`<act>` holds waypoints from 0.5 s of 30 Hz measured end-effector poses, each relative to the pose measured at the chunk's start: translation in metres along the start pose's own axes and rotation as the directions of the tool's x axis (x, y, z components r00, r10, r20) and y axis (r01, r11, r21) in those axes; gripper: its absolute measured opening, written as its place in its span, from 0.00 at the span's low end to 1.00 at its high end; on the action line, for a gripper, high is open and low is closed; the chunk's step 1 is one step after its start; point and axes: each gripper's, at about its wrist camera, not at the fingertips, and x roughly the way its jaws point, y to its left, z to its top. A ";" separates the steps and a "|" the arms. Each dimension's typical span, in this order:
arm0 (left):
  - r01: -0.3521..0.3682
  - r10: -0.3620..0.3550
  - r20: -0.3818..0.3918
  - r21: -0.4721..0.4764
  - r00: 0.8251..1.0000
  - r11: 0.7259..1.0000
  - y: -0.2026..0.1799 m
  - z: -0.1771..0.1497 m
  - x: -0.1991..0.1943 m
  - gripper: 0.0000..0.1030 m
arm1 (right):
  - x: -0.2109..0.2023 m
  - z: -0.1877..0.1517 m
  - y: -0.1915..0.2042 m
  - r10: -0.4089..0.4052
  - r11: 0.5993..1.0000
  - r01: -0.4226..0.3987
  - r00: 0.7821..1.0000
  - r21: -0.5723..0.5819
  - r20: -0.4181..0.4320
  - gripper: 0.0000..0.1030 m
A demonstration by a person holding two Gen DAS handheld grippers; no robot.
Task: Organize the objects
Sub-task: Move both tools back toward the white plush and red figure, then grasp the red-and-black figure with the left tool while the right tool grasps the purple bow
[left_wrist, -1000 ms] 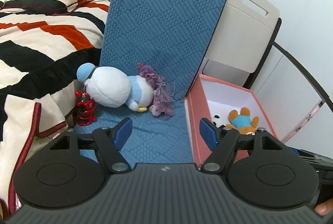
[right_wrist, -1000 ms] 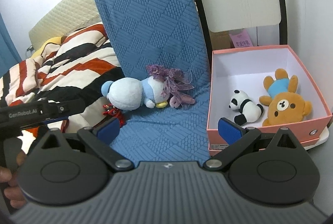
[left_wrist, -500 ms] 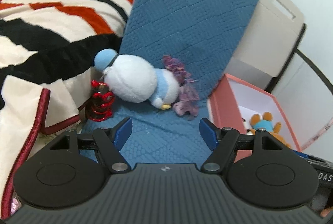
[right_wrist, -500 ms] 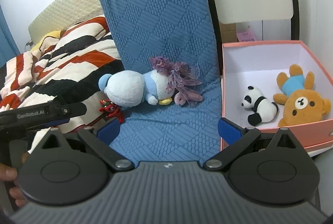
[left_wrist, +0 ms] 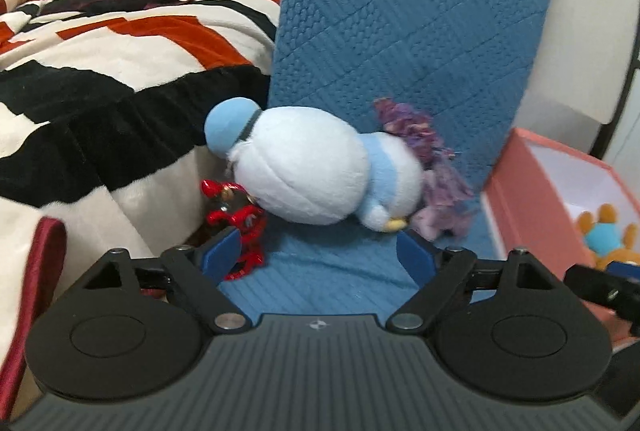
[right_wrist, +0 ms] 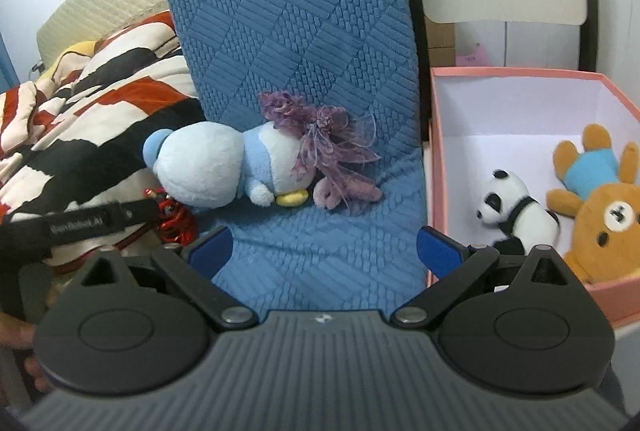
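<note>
Both grippers are empty, jaws spread apart. The left gripper (left_wrist: pixel 318 251) hangs low over the front of the blue cushion (left_wrist: pixel 400 31), pointed at the plush (left_wrist: pixel 316 171) lying on its side on the seat near the left edge. The left pad (left_wrist: pixel 222 251) sits just in front of a small red figure (left_wrist: pixel 240 223), which stands at the cushion's left edge, tucked under the plush's head and against the striped blanket (left_wrist: pixel 100 71). The view there is a bit blurred, so I cannot tell whether pad and figure touch.

The right gripper (right_wrist: pixel 324 251) hovers over the front of the same cushion, farther back, with the plush (right_wrist: pixel 224 171) well ahead of its fingers. A purple ribbon toy (right_wrist: pixel 332 159) lies pressed against the plush's right side, near where the seat meets the upright back.

Just beside the cushion's right edge stands a pink box (right_wrist: pixel 436 167), open on top. Inside it a panda (right_wrist: pixel 516 211) lies near the front left corner, and a brown bear (right_wrist: pixel 608 223) lies to its right, with a smaller bear in a blue shirt (right_wrist: pixel 588 163) behind it, touching it.

The left gripper's body (right_wrist: pixel 80 223) shows at the left of the right camera's view, above the blanket.
</note>
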 end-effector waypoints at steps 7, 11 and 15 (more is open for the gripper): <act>-0.028 0.028 -0.031 0.010 0.999 1.000 0.004 0.002 0.047 0.87 | 0.036 0.012 0.004 0.009 1.000 -0.009 0.999 0.001 0.052 0.96; -0.080 0.082 -0.033 0.043 0.996 0.996 0.004 0.003 0.068 0.87 | 0.058 0.016 0.003 0.057 0.998 -0.058 0.997 0.028 0.049 0.88; -0.154 0.157 -0.034 0.088 0.987 0.984 0.004 0.004 0.085 0.87 | 0.086 0.025 0.001 0.076 0.996 -0.077 0.997 0.051 0.021 0.76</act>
